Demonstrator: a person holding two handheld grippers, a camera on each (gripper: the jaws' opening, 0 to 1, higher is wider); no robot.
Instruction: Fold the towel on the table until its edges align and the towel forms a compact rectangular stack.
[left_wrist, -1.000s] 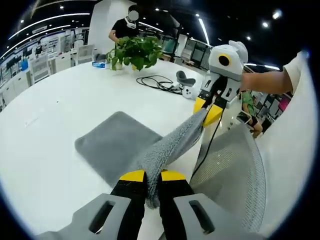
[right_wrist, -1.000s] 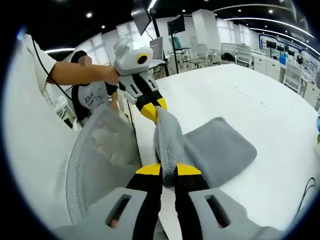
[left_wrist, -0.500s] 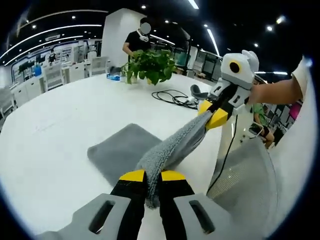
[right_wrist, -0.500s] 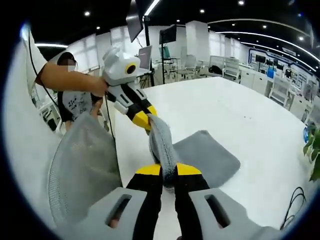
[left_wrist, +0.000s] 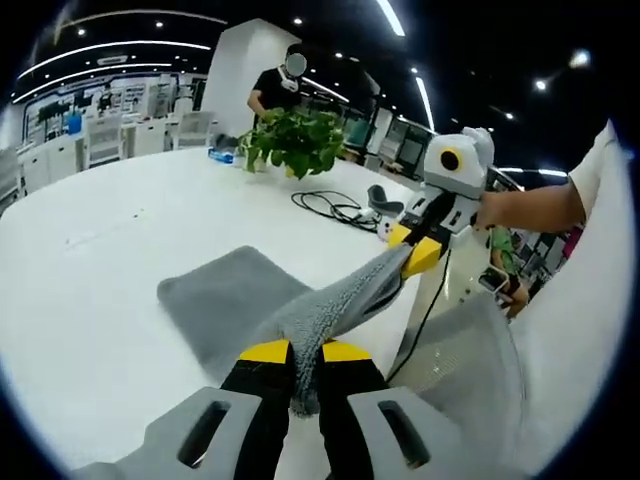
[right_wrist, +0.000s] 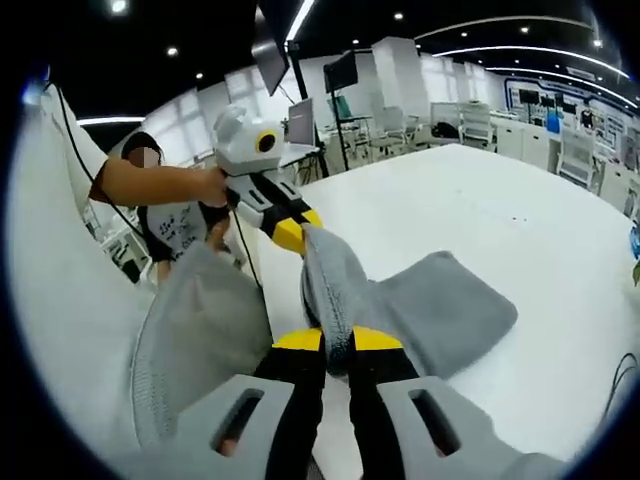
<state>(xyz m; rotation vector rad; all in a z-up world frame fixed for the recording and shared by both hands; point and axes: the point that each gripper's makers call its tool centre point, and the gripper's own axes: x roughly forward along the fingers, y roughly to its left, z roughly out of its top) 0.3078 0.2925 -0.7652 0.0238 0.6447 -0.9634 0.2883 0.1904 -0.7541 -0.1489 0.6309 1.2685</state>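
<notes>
A grey towel (left_wrist: 225, 300) lies partly on the white table (left_wrist: 90, 240), its near edge lifted and stretched between both grippers. My left gripper (left_wrist: 305, 352) is shut on one corner of that edge. The right gripper (left_wrist: 408, 248) comes in from the right, shut on the other corner. In the right gripper view the towel (right_wrist: 440, 305) spreads flat to the right, my right gripper (right_wrist: 337, 342) pinches its corner, and the left gripper (right_wrist: 295, 232) holds the far end of the raised edge.
A grey mesh chair back (left_wrist: 455, 375) stands at the table's near edge, also seen as the chair (right_wrist: 190, 340). A potted plant (left_wrist: 295, 140), a black cable (left_wrist: 335, 205) and a person (left_wrist: 275, 85) are at the far side. Open table surface lies left of the towel.
Both views have shifted a little with the hands. The towel edge stays held taut between the two grippers, slightly lower than half a second ago.
</notes>
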